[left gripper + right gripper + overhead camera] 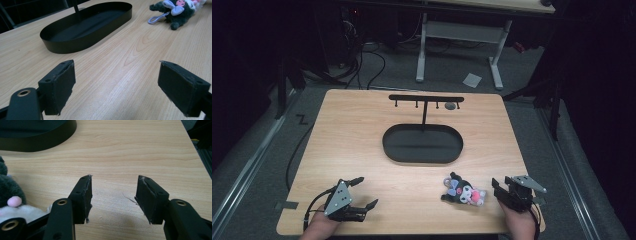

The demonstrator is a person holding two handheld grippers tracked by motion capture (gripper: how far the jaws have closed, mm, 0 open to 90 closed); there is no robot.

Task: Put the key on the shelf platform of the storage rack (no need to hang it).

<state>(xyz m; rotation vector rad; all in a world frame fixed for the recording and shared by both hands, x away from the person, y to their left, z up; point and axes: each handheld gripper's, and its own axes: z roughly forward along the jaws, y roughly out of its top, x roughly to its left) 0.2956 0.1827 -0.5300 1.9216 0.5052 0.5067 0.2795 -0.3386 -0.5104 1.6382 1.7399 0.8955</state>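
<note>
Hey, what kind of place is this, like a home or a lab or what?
Probably a lab or recording studio, not a home: dark surroundings, a lone wooden table holding a black hanger stand with an oval tray and a plush toy, cables on the floor, and another workbench behind.

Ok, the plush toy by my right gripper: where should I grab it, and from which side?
Probably the dark body of the plush toy, across its narrow width. It lies flat on the table, lengthwise towards the right gripper, which is open and just beside its pale end. Come in from the right, low over the wood. The lilac loop at its far end looks too thin for a sure hold.
</note>
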